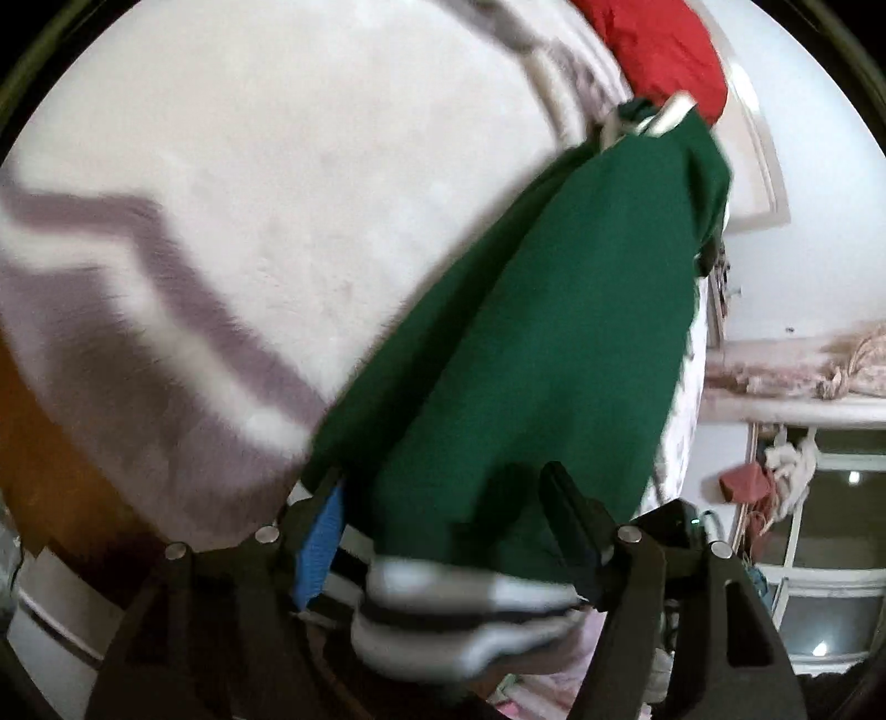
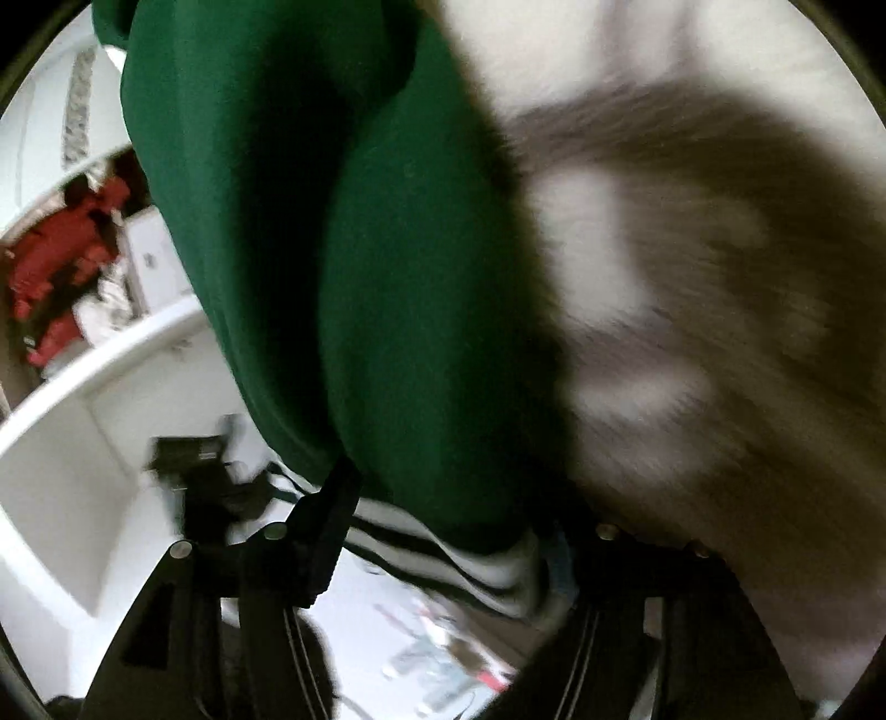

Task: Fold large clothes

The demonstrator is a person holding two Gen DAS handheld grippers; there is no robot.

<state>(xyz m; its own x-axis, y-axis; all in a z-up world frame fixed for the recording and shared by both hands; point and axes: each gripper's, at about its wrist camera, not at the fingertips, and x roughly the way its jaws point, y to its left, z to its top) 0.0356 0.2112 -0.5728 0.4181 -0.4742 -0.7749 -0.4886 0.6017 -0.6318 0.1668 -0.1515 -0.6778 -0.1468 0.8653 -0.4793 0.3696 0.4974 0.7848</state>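
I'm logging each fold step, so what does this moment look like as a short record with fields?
garment: green garment with striped black-and-white hem, lying on the blanket
surface: white fluffy blanket with grey zigzag
left claw: open, hem between the fingers
right claw: open, hem between the fingers
background: red clothing at the far end
image quality: motion blur in both views

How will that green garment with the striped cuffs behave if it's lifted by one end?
The green garment would likely hang limp: it already drapes in soft folds over the white blanket. It looks like thick knit, so probably fairly heavy for cloth. Its ribbed striped cuff should offer decent grip, not slip.
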